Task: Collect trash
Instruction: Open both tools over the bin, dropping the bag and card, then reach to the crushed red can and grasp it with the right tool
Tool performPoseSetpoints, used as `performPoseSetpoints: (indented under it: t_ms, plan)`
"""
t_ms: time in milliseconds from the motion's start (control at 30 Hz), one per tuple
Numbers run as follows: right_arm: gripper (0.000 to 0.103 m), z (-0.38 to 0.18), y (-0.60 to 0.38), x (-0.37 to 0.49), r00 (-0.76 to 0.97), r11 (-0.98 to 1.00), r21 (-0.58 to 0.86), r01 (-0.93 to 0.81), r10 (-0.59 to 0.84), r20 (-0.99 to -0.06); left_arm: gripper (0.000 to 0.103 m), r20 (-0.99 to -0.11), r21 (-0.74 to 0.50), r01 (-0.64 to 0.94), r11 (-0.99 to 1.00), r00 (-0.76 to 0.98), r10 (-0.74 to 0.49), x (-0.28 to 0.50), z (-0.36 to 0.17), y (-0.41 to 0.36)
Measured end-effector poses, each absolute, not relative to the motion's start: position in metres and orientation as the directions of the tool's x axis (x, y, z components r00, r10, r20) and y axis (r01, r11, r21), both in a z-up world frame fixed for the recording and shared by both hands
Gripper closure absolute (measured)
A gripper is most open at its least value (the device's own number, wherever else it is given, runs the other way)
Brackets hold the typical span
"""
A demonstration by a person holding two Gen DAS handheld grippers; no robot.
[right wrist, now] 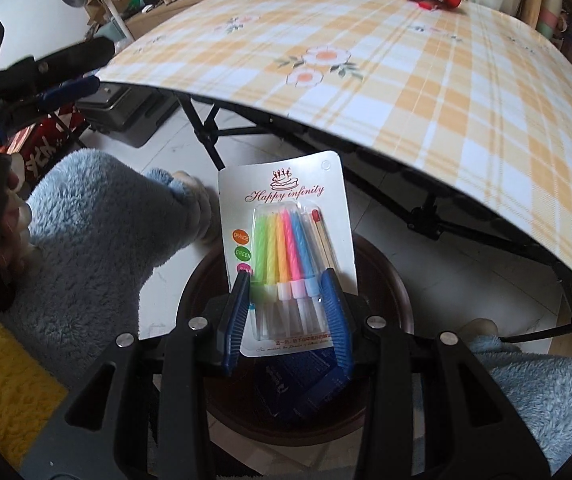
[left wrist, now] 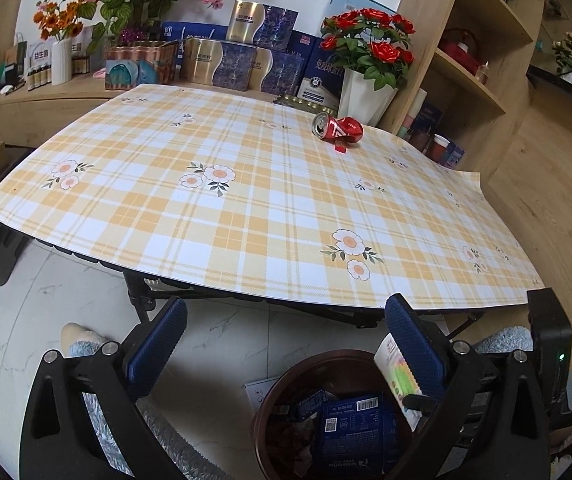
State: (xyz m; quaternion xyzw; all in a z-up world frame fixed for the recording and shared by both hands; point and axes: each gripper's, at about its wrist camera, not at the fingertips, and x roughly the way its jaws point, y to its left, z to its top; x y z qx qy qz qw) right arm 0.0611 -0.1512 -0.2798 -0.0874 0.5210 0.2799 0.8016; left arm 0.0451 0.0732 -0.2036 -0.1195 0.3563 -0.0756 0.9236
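The right gripper (right wrist: 286,316) clamps the candle pack (right wrist: 286,236) directly above the brown bin (right wrist: 390,276), ready to drop it, while the left gripper (left wrist: 286,344) hangs open because the crushed can (left wrist: 338,130) lies on the table's (left wrist: 246,200) far right.

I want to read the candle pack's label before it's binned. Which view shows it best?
The right wrist view: the candle pack faces the camera, held by the right gripper over the bin. The left wrist view shows the candle pack only edge-on.

Left hand-held gripper (left wrist: 286,344) wide apart, right hand-held gripper (right wrist: 286,292) clamped
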Motion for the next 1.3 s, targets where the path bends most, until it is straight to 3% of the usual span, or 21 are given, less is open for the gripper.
performPoseSetpoints:
  t_ms: [200, 267, 333, 500, 600, 1300]
  plan:
    - [0.061, -0.283, -0.151, 0.062, 0.298, 0.836, 0.142, -0.530, 0.341, -0.892, 0.006, -0.651, -0.285, 0.040, 0.958, 0.726, -0.224, 0.048, -0.206, 0.076]
    - [0.055, -0.284, -0.150, 0.063, 0.297, 0.838, 0.143, -0.526, 0.338, -0.893, 0.006, -0.653, -0.289, 0.034, 0.957, 0.723, -0.223, 0.048, -0.207, 0.077]
    - [0.041, -0.284, -0.151, 0.063, 0.302, 0.843, 0.132, -0.522, 0.327, -0.895, 0.006, -0.655, -0.293, 0.031, 0.956, 0.721, -0.224, 0.048, -0.207, 0.078]
    - [0.016, -0.283, -0.152, 0.064, 0.322, 0.853, 0.109, -0.511, 0.307, -0.896, 0.006, -0.659, -0.293, 0.029, 0.956, 0.718, -0.224, 0.049, -0.208, 0.078]
    - [0.011, -0.281, -0.156, 0.065, 0.331, 0.860, 0.104, -0.499, 0.301, -0.894, 0.006, -0.659, -0.293, 0.029, 0.956, 0.718, -0.224, 0.049, -0.208, 0.078]
    - [0.007, -0.229, -0.206, 0.103, 0.472, 0.924, 0.138, -0.356, 0.305, -0.827, 0.006, -0.693, -0.300, 0.009, 0.954, 0.686, -0.224, 0.077, -0.207, 0.082]
